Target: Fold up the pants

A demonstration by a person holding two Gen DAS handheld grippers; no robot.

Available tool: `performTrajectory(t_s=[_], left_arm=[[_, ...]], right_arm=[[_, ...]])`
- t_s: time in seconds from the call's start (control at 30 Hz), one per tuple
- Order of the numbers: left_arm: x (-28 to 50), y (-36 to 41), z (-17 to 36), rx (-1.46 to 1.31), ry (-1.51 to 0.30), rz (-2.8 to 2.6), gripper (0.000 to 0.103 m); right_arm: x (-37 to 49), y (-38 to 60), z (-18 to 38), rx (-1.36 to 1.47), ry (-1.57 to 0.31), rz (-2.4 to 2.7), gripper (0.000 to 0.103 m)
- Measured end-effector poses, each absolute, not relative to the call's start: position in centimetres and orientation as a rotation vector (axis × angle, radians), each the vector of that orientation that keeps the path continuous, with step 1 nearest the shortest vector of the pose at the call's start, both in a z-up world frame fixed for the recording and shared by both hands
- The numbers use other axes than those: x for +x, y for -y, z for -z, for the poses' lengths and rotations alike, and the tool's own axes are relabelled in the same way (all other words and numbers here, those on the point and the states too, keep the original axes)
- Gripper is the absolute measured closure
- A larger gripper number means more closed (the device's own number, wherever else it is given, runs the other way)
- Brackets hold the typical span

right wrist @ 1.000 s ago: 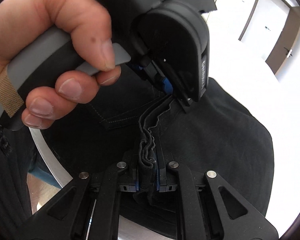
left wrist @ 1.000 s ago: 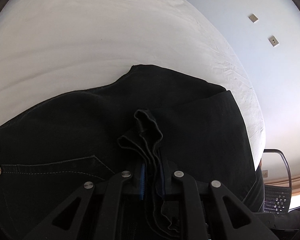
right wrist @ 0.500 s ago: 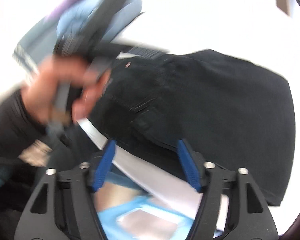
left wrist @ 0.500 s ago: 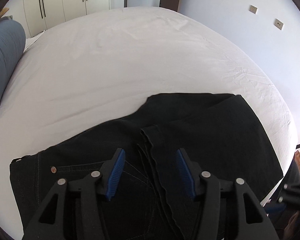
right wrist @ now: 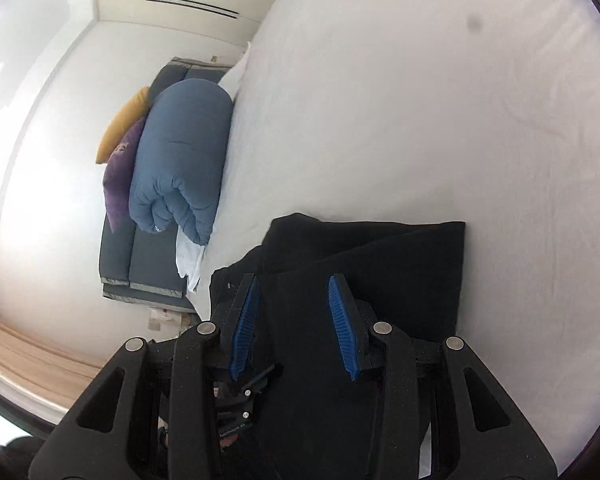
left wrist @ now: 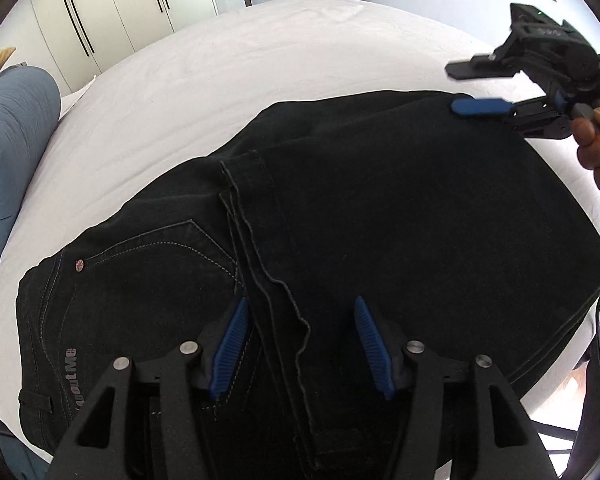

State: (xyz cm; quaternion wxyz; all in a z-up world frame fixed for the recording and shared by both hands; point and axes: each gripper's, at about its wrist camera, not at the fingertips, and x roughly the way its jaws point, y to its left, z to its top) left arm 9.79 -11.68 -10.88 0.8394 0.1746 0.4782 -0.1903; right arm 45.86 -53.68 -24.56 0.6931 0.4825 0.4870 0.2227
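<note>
black pants (left wrist: 380, 208) lie folded on the white bed (left wrist: 260, 60). left gripper (left wrist: 300, 344) hovers above them, wide, empty. right gripper (right wrist: 294, 320) by their far fold, seemingly empty, is closing; a snag could drag the fold open.

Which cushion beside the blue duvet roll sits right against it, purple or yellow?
The purple cushion: it lies directly against the blue duvet roll. The yellow cushion sits behind the purple one, farther from the roll.
</note>
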Motion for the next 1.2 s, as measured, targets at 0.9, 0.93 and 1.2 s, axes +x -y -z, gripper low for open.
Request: performTrajectory(t_s=[0.9,0.93,1.2], left_arm=[[9.2,10.5,10.3,0.302,-0.997,0.404,0.042],[9.1,10.0,10.0,0.271,-1.001,0.398,0.038],[5.8,-1.3,6.4,-0.201,-0.947,0.293,0.021]], right_arm=[[21.4,40.9,18.8,0.955,-1.185,-0.555,0.069],[21.6,39.9,18.0,0.921,-1.206,-0.551,0.067],[24.6,37.6,11.9,0.908,-1.029,-0.616,0.058]])
